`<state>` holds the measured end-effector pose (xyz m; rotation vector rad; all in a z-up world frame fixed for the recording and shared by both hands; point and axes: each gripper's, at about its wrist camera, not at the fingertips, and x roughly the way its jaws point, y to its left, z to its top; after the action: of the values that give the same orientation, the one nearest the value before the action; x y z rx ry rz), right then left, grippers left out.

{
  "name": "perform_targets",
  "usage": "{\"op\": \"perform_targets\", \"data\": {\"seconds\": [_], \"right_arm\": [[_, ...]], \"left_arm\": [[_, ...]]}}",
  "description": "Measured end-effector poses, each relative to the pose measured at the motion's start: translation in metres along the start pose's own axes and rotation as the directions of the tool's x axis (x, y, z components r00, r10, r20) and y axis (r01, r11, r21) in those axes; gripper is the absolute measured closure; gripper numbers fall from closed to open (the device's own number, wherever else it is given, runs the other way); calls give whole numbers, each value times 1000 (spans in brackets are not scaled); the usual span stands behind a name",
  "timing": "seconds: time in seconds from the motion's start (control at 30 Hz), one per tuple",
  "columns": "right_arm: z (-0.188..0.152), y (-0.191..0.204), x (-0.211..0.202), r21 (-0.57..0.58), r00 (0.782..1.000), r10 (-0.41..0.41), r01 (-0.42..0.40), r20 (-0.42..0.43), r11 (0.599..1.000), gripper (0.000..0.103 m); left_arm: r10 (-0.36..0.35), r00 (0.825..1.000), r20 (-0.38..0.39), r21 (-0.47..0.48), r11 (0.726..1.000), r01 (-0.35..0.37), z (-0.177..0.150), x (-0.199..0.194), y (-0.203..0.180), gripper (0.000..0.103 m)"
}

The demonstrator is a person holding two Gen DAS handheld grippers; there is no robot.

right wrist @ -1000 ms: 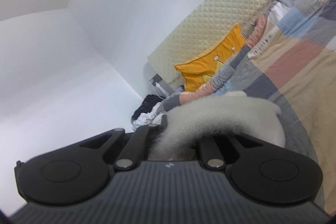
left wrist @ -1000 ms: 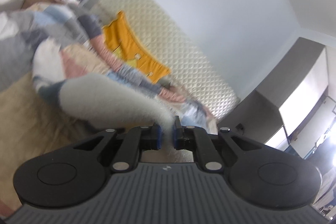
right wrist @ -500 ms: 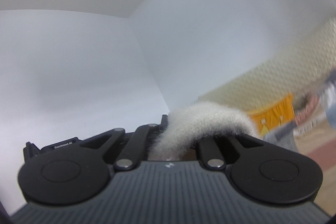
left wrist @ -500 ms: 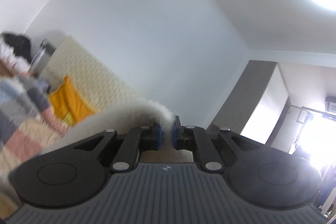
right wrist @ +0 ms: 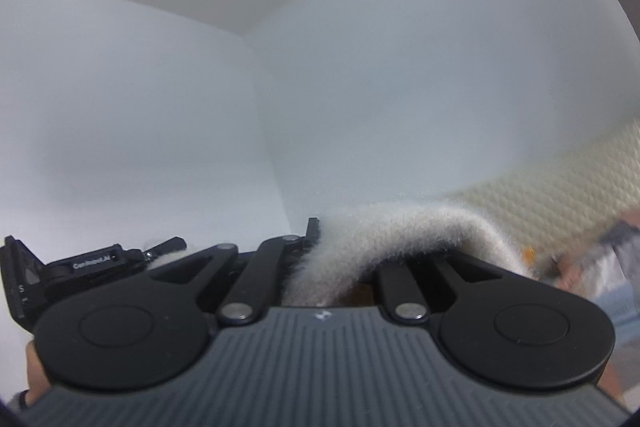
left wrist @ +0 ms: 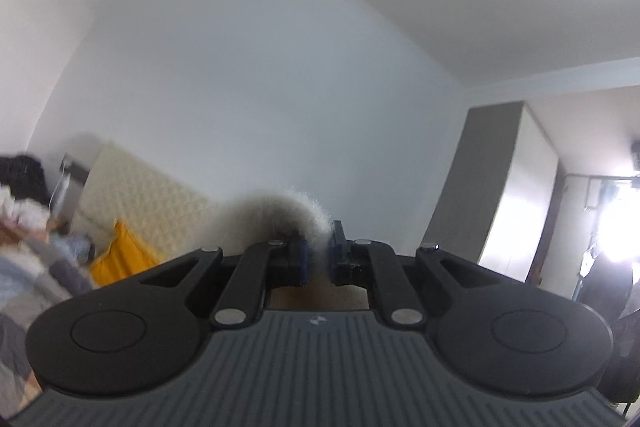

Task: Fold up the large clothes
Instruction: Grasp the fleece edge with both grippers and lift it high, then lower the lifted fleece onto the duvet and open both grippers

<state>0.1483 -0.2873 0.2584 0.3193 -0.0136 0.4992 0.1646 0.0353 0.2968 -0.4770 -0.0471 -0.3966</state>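
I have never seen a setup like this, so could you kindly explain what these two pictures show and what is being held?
A person holds a two-finger gripper in each hand, and each gripper carries its own fisheye camera looking along its fingers. One picture is from the left gripper, the other from the right gripper. Both are shut on a fluffy white garment, lifted high enough that you see mostly wall and ceiling. In the left view, low down, are a cream headboard, an orange pillow and a patchwork bedspread.

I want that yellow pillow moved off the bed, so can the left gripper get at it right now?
Probably not. The left gripper is shut on the fluffy white garment, raised and aimed at the wall, and the yellow pillow lies well off to its left by the headboard.
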Motion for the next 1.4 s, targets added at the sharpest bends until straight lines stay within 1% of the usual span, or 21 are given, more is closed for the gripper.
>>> {"op": "perform_targets", "data": {"seconds": [0.1, 0.17, 0.27, 0.4, 0.47, 0.53, 0.63, 0.67, 0.8, 0.87, 0.97, 1.0, 1.07, 1.1, 1.13, 1.2, 1.23, 1.27, 1.33, 1.37, 1.4], "right_arm": [[-40, -38, 29, 43, 995, -58, 62, -85, 997, 92], [-67, -63, 49, 62, 986, -88, 97, -143, 993, 92], [-105, -106, 84, 96, 966, -134, 158, -221, 983, 92], [-145, -159, 135, 130, 943, -191, 233, -274, 964, 92], [-166, -184, 156, 153, 932, -215, 267, -294, 951, 92], [-193, -211, 179, 170, 919, -241, 303, -311, 938, 92], [-238, -248, 207, 157, 894, -274, 346, -355, 925, 92], [-248, -253, 207, 150, 885, -284, 358, -369, 922, 91], [-303, -303, 236, 155, 856, -300, 394, -421, 906, 90], [-329, -325, 247, 151, 828, -314, 423, -464, 893, 90], [-369, -358, 260, 170, 778, -320, 474, -540, 864, 90], [-381, -368, 264, 177, 760, -324, 495, -564, 851, 90], [-396, -378, 269, 185, 738, -324, 515, -593, 837, 90], [-400, -381, 270, 185, 733, -324, 520, -597, 834, 90], [-402, -381, 271, 185, 730, -326, 524, -601, 832, 90], [-404, -380, 272, 177, 722, -332, 530, -607, 829, 90], [-405, -380, 274, 169, 721, -336, 530, -606, 831, 90], [-405, -379, 273, 161, 720, -339, 528, -605, 834, 90], [-403, -376, 270, 163, 719, -337, 528, -607, 833, 89], [-400, -374, 268, 174, 719, -333, 531, -610, 829, 86], [-398, -374, 266, 191, 718, -325, 536, -615, 822, 80]], "left_arm": [[27, 996, -82, -32, 999, -30, -43, 41, 39, 91], [53, 989, -139, -37, 998, -58, -73, 72, 66, 91], [101, 966, -236, -35, 993, -112, -122, 117, 106, 91], [149, 935, -321, -22, 986, -164, -182, 192, 162, 91], [166, 916, -364, -25, 982, -188, -216, 232, 193, 91], [183, 895, -407, -26, 977, -212, -259, 278, 228, 91], [206, 860, -467, -11, 971, -239, -323, 343, 281, 91], [207, 852, -481, -10, 970, -242, -340, 358, 294, 91], [222, 813, -539, -15, 962, -273, -415, 419, 347, 90], [230, 790, -568, -7, 959, -285, -450, 443, 368, 89], [250, 752, -610, 14, 952, -304, -490, 460, 382, 89], [257, 736, -626, 25, 950, -310, -503, 463, 386, 89], [282, 705, -651, 64, 945, -320, -525, 475, 395, 88], [290, 692, -661, 75, 943, -323, -532, 478, 397, 88], [294, 684, -667, 75, 941, -331, -530, 472, 392, 88], [295, 669, -682, 59, 934, -352, -538, 477, 401, 86], [289, 667, -687, 45, 933, -358, -534, 475, 399, 86], [278, 669, -689, 33, 935, -353, -527, 469, 395, 84], [285, 663, -692, 48, 935, -352, -519, 464, 390, 77], [293, 658, -693, 53, 932, -359, -515, 461, 387, 67], [294, 660, -691, 50, 930, -363, -507, 454, 381, 55]]}}
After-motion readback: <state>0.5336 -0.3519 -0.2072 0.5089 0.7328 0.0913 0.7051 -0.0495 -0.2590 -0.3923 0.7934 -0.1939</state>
